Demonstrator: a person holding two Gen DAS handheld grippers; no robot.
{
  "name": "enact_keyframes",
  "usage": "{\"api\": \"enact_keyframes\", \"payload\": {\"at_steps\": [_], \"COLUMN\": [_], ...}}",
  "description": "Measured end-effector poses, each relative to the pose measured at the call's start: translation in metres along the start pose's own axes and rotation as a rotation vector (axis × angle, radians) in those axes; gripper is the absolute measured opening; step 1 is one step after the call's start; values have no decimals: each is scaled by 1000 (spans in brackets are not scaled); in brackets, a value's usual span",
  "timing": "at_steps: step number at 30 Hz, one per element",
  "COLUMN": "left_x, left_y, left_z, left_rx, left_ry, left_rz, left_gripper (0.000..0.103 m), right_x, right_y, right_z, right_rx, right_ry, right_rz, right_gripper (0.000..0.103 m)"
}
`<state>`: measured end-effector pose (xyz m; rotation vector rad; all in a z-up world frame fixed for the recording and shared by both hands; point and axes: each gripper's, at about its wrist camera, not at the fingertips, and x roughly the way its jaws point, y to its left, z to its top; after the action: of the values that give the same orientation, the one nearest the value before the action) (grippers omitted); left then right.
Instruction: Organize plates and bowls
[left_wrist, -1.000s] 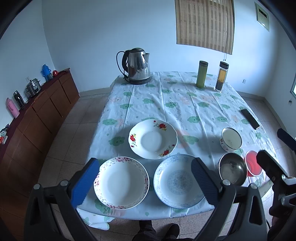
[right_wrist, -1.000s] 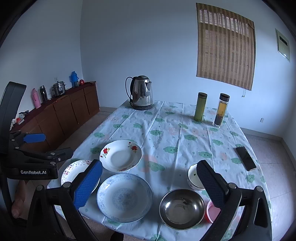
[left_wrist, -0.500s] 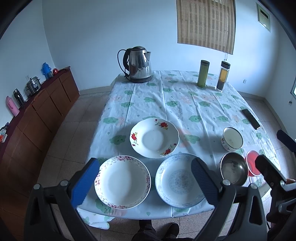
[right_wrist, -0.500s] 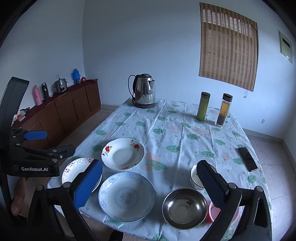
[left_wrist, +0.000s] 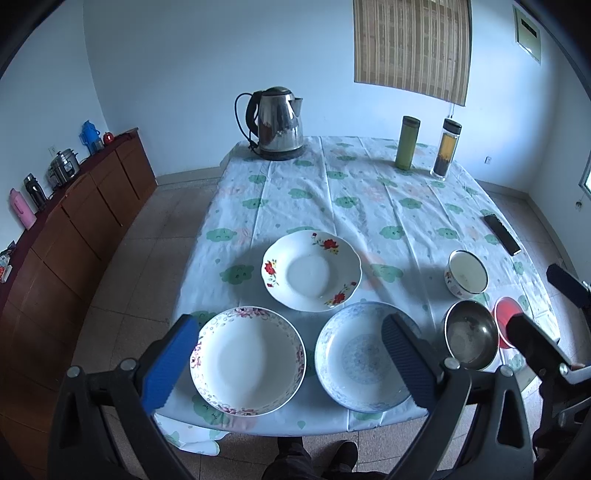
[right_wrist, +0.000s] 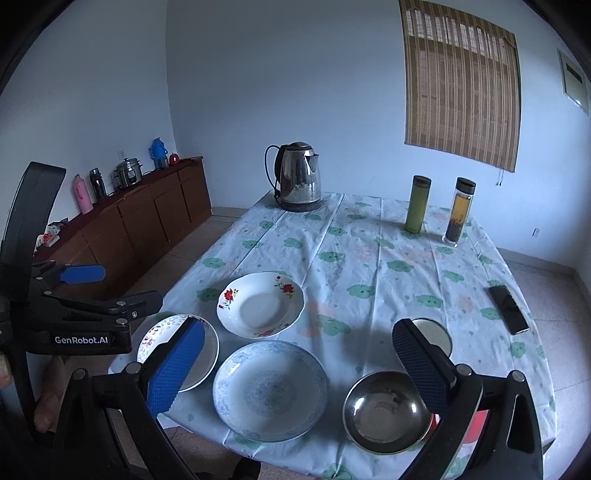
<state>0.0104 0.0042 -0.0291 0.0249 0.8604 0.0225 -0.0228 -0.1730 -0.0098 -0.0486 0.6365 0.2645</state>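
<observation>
Cloth-covered surface (left_wrist: 354, 192) carries unstacked dishes; both my grippers' fingers (left_wrist: 170, 363) hover spread, empty, ready to choose.

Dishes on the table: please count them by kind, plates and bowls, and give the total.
Plates: 3 (pink-rimmed white plate, red-flowered white plate, blue-patterned plate)
Bowls: 3 (steel bowl, white ceramic bowl with dark rim, red bowl)
Total: 6
</observation>
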Motion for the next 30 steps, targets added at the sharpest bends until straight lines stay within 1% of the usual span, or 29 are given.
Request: {"api": "enact_keyframes", "payload": {"at_steps": [3, 8, 11, 15, 25, 27, 30], "left_x": [5, 12, 21, 35, 55, 63, 74], "left_y": [8, 22, 34, 51, 80, 88, 99], "left_z": [-1, -2, -4, -7, -9, -11, -17], "left_rx": [-4, -19, -39, -67, -97, -106, -122], "left_ry": [17, 56, 95, 149, 200, 214, 248], "left_rz": [-4, 4, 2, 14, 18, 26, 39], "left_gripper": [101, 101, 101, 101, 101, 101, 101], "right_x": [9, 25, 44, 65, 92, 98, 112], "right_y": [-1, 8, 15, 28, 60, 66, 73], "right_z": [-1, -1, -4, -8, -10, -10, -11], "right_rx": [31, 42, 51, 41, -9, -11, -7], "right_ry": [36, 80, 139, 201, 246, 266, 301], "right_rz": [40, 86, 130, 147, 182, 201, 207], "right_gripper": [102, 102, 102, 102, 102, 102, 102]}}
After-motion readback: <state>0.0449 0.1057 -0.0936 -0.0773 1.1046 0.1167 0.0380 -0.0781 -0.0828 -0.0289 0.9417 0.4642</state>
